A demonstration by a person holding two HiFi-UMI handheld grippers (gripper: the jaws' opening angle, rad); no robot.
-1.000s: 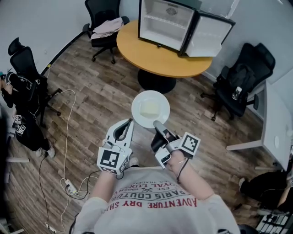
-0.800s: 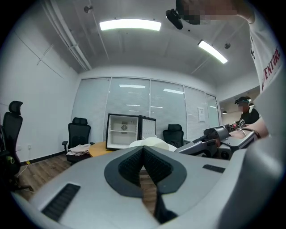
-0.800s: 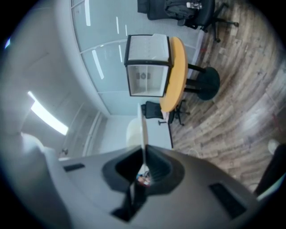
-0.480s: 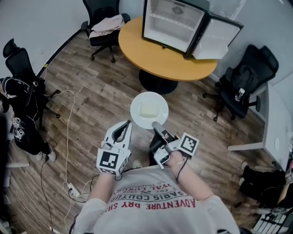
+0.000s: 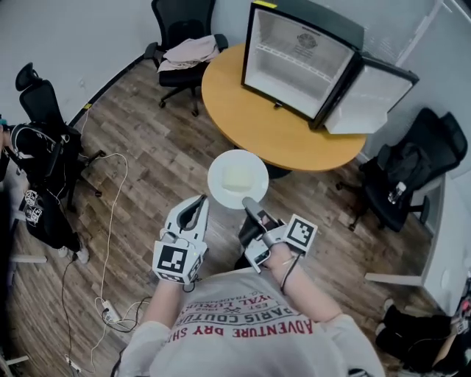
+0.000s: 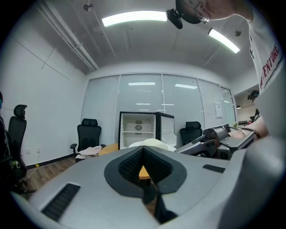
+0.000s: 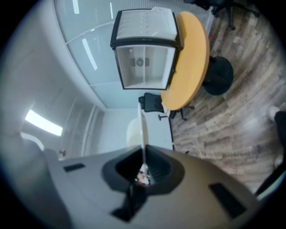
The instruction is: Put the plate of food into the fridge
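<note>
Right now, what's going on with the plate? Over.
Right hand-held gripper shut on plate rim, food aboard. Left hand-held gripper shut, empty. Fridge open on table ahead, nothing blocking.

Plank floor (image 5: pixel 147 147), round orange table (image 5: pixel 235 110), black office chairs (image 5: pixel 180 18), white wall (image 5: pixel 73 37); strip light (image 6: pixel 134 19)

Food (image 5: pixel 238 179) on the plate (image 5: pixel 218 168) too small to identify; fridge (image 5: pixel 298 62) top past upper edge.

Light grey T-shirt (image 5: pixel 246 335), red and dark lettering.
</note>
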